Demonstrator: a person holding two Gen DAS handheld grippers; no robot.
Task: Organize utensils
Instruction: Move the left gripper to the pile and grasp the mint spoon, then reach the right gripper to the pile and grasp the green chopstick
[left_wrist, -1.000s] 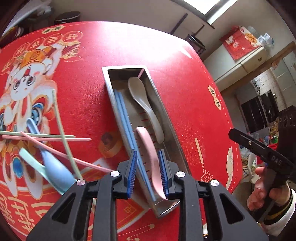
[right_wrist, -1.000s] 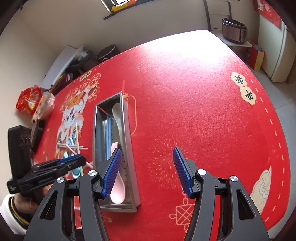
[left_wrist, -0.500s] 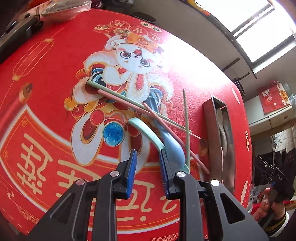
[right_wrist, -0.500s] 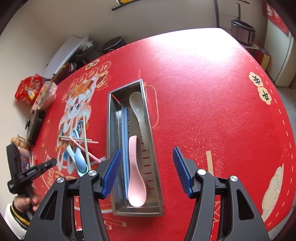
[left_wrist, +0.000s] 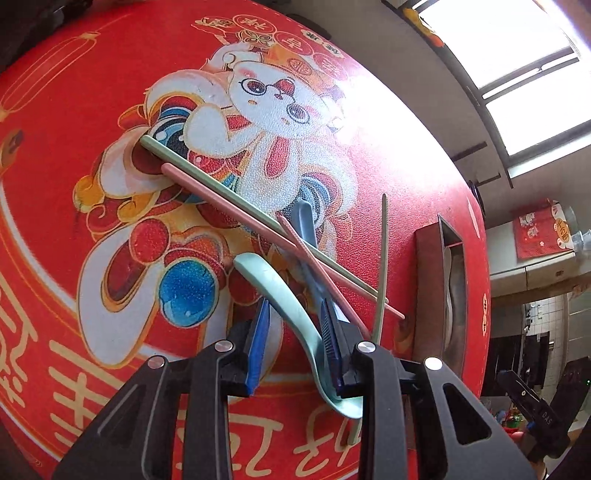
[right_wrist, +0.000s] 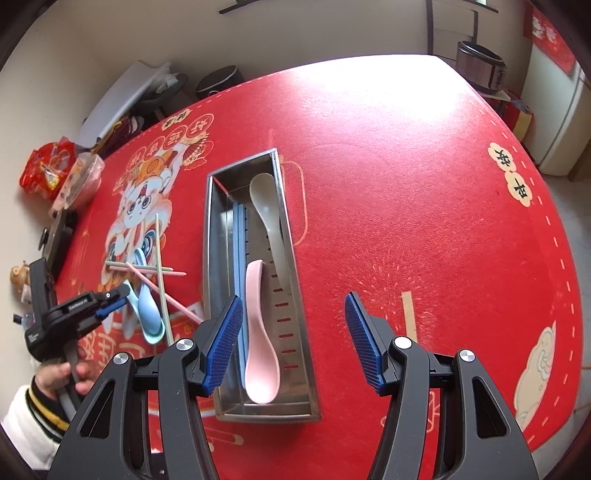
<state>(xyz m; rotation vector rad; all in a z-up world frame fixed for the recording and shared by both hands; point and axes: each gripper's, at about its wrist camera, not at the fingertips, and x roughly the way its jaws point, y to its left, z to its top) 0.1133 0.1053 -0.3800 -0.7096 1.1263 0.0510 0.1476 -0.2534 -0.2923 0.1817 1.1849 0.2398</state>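
The left hand-held gripper straddles the green spoon, jaws just widened, not clamped. Closing could snag the crossed chopsticks. The right hand-held gripper gapes empty.

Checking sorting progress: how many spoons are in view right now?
4. A pink plastic spoon and a grey plastic spoon lie in the steel tray; a mint-green spoon and a blue spoon lie on the red mat among chopsticks.
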